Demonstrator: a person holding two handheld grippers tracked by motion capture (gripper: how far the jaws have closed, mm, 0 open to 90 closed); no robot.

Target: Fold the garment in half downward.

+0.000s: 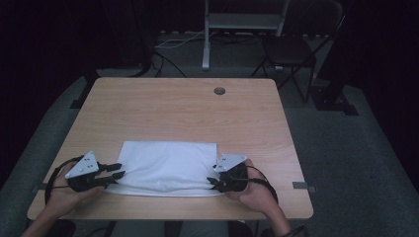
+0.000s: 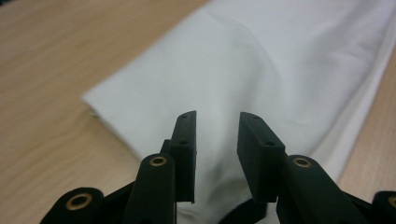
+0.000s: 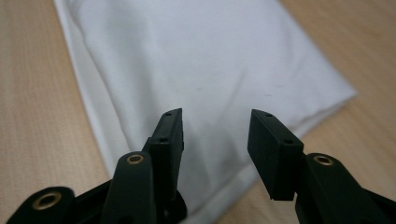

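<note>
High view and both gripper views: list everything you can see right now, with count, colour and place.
folded cloth: one, white, near edge of the table, between the two grippers
table: one, light wood, centre of the high view
grommet hole: one, dark, far middle of the tabletop
folding chair: one, black, on the floor beyond the far right corner
metal stand: one, grey, behind the table
cables: several, white and black, on the floor behind
left gripper: one, black, at the cloth's left end, jaws apart
right gripper: one, black, at the cloth's right end, jaws apart
hands: two, holding the grippers
</note>
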